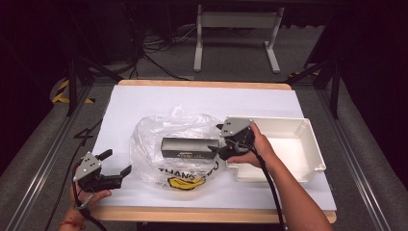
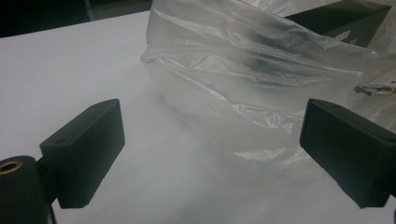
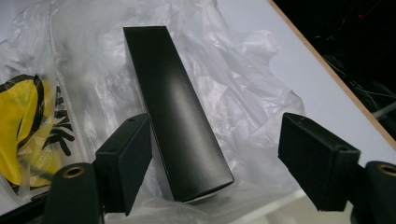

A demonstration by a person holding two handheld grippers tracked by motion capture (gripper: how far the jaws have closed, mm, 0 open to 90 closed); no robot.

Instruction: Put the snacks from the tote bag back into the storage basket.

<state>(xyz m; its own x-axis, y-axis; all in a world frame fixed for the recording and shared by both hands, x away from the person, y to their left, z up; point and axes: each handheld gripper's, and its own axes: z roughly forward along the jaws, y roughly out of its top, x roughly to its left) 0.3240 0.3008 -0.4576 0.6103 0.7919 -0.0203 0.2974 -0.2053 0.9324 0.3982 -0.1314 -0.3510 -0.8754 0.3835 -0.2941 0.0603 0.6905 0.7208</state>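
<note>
White tray (image 1: 308, 144) at table (image 1: 144, 98) right side, near edge.

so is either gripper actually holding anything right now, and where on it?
Nothing is held. The right gripper straddles the near end of the black box lying on the plastic bag, with a gap on one side. The left gripper is open over the table.

Tongs (image 3: 215, 161) astride black box (image 3: 175, 107) end, gap right; plastic bag (image 3: 233, 74) beneath.
</note>
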